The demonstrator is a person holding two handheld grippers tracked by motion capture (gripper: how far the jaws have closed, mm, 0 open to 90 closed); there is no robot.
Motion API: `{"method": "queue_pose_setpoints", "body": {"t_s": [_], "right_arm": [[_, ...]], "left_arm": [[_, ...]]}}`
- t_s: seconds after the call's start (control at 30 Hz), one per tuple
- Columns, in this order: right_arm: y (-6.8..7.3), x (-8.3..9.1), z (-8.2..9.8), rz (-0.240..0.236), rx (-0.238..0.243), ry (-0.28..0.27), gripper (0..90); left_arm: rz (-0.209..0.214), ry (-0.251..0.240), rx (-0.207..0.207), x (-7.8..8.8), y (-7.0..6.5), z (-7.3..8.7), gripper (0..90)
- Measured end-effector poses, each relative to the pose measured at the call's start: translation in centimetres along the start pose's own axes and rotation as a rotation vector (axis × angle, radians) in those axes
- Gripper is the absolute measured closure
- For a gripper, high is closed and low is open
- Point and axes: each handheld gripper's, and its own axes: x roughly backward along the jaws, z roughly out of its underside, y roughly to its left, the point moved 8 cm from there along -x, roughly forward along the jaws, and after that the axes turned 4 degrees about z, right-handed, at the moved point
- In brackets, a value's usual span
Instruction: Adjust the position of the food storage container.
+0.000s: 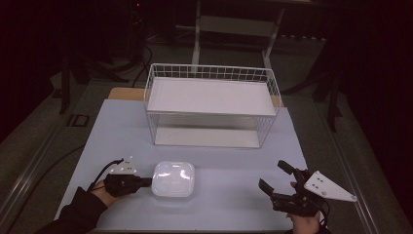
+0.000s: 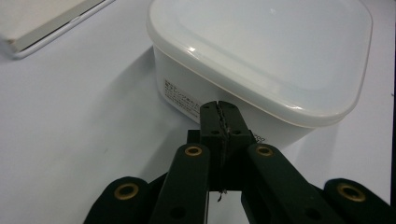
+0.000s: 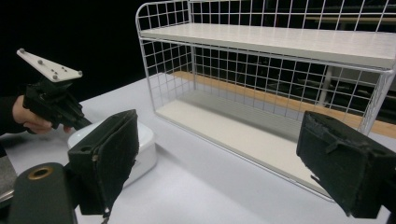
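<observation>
Left hand-held gripper (image 2: 219, 116) touches white container's (image 2: 261, 56) side.

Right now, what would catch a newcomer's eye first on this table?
The white wire shelf rack at the table's far side. In front sits a lidded white plastic box, with the closed left tongs at its side wall. The right tongs are wide open at the near right.
</observation>
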Motion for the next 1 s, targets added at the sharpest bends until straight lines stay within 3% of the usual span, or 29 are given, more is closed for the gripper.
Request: {"method": "queue_pose_setpoints", "body": {"t_s": [0.17,0.27,0.43,1.0], "right_arm": [[0.1,0.1,0.0,-0.003,0.001,0.003,12.6],[0.0,0.3,0.0,-0.005,-0.002,0.0,12.6],[0.1,0.2,0.1,-0.006,0.0,0.005,12.6],[-0.3,0.1,0.8,-0.012,-0.007,0.022,12.6]], "left_arm": [[-0.01,0.024,-0.012,-0.2,-0.2,-0.1,89.5],[-0.001,-0.01,0.016,0.0,-0.4,-0.2,89.5],[0.016,0.014,0.0,-1.2,-0.9,-0.6,89.5],[0.061,0.028,-0.028,-4.6,-1.6,-3.1,89.5]]}}
